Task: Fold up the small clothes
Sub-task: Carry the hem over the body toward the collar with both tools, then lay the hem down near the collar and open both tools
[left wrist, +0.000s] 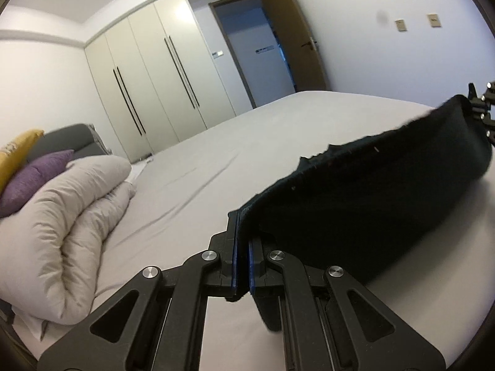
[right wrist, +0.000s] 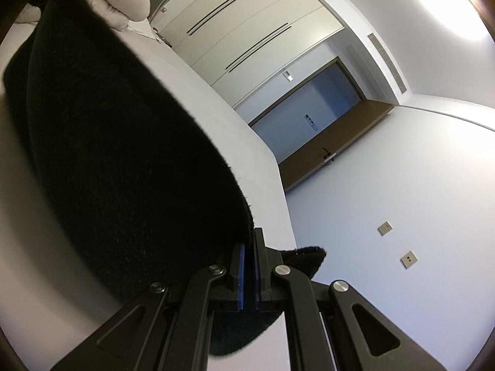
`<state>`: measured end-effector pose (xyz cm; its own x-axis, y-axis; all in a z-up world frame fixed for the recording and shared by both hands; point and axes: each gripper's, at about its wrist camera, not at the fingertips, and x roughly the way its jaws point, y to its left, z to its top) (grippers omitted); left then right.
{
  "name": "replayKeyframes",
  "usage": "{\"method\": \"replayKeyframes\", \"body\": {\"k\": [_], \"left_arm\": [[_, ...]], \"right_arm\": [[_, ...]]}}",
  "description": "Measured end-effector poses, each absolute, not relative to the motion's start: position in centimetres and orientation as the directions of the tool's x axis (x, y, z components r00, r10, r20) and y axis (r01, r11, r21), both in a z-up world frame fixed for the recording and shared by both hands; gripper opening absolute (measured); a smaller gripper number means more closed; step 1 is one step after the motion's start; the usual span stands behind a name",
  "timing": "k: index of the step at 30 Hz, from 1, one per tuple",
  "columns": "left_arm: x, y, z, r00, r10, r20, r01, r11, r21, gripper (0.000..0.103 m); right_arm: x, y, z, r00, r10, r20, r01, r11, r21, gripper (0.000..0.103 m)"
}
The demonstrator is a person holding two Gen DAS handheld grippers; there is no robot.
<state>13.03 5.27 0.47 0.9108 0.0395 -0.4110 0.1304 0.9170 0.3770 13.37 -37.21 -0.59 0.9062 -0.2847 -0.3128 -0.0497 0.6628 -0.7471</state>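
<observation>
Here the left tongs (left wrist: 242,247) and right tongs (right wrist: 249,270) are each clamped on an end of the black garment (left wrist: 371,191); it hangs stretched between them above the bed (left wrist: 201,179), apparently so that it can be laid flat for folding; a rolled duvet (left wrist: 77,216) lies well apart.

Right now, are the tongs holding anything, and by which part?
Both hold one dark garment. The left tongs pinch one end of its upper edge, the right tongs the other end; the cloth hangs stretched between them above the bed.
</observation>
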Motion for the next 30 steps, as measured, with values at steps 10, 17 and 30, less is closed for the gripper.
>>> {"method": "replayKeyframes", "body": {"k": [10,17,30], "left_arm": [[28.2,3.7,-1.9,0.859,0.083,-0.506,0.143,0.909,0.392,0.004],[38.1,3.0,-5.6,0.810,0.106,-0.577,0.147,0.915,0.376,0.004],[43.4,3.2,-10.8,0.746,0.252,-0.616,0.062,0.895,0.441,0.096]], "right_arm": [[27.9,-38.0,-1.3,0.863,-0.298,-0.408,-0.095,0.698,-0.710,0.004],[36.0,-38.5,-3.6,0.811,-0.311,-0.496,-0.136,0.725,-0.676,0.004],[40.2,-43.3,-4.6,0.754,-0.272,-0.598,-0.045,0.887,-0.460,0.086]]}}
